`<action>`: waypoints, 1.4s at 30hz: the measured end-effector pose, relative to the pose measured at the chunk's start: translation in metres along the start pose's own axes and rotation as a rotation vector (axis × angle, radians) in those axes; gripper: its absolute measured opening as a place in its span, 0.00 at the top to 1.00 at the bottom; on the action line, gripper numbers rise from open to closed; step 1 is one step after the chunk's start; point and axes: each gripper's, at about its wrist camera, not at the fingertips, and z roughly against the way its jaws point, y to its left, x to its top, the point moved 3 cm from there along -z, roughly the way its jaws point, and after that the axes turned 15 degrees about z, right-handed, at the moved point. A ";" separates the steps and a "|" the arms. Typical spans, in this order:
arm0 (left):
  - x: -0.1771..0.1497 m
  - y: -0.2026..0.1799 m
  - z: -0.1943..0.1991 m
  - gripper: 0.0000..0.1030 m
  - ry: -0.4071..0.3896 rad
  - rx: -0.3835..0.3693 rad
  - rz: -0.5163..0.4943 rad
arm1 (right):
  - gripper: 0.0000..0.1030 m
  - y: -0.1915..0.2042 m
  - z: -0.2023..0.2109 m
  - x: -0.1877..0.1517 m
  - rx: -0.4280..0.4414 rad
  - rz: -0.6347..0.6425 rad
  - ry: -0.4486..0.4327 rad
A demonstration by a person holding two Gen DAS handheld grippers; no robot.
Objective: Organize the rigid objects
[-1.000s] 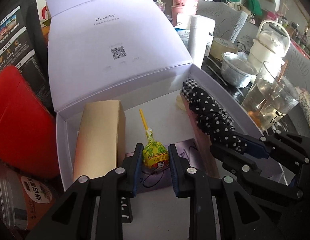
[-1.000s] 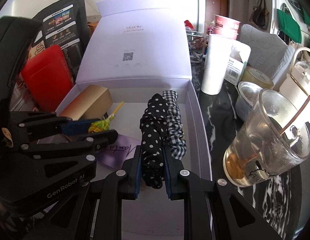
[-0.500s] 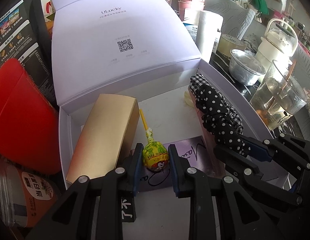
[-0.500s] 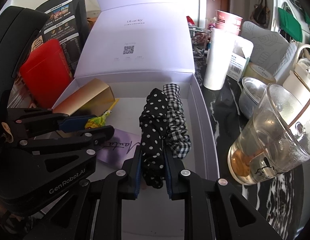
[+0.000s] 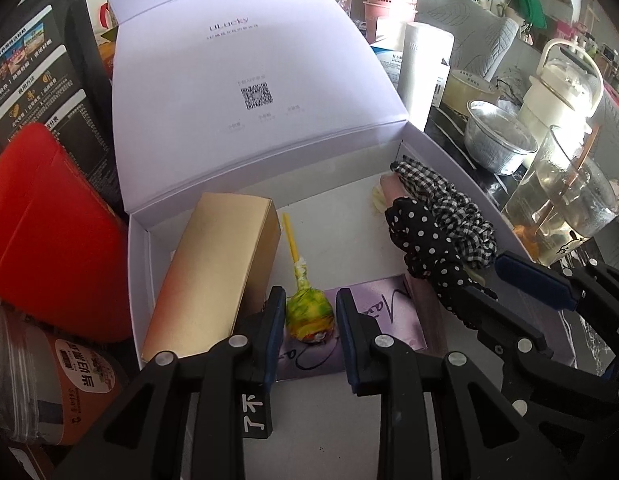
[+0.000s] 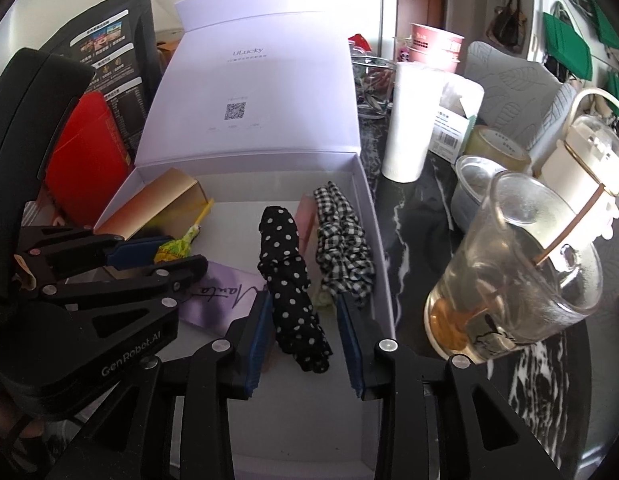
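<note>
An open white box (image 5: 141,280) (image 6: 365,208) holds a gold carton (image 5: 217,272) (image 6: 157,204), a yellow-green lollipop (image 5: 309,316) (image 6: 173,250), a purple card (image 5: 389,312) (image 6: 225,296), a black polka-dot scrunchie (image 5: 425,248) (image 6: 289,280) and a checked scrunchie (image 5: 449,204) (image 6: 341,244). My left gripper (image 5: 309,320) is open, its jaws either side of the lollipop head with small gaps. My right gripper (image 6: 305,332) is open, its jaws wide around the polka-dot scrunchie, which lies on the box floor.
A red pouch (image 5: 41,232) and a jar (image 5: 49,380) crowd the box's left. To the right stand a clear cup of liquid (image 6: 517,280) (image 5: 565,200), a foil bowl (image 5: 501,144), a white kettle (image 5: 561,88) and a white paper roll (image 6: 409,124).
My right gripper opened and let go of the polka-dot scrunchie. My left gripper's jaws spread a little off the lollipop. Both views pulled back slightly.
</note>
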 end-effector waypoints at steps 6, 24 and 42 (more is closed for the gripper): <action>-0.001 -0.005 0.010 0.72 -0.016 0.003 -0.010 | 0.63 -0.002 0.012 -0.001 -0.008 0.020 0.002; -0.002 -0.001 0.073 0.23 -0.110 -0.001 0.062 | 0.57 -0.006 0.070 -0.006 -0.036 0.006 -0.058; -0.025 0.019 0.174 0.00 -0.292 0.049 0.082 | 0.30 0.017 0.157 -0.003 -0.077 0.027 -0.191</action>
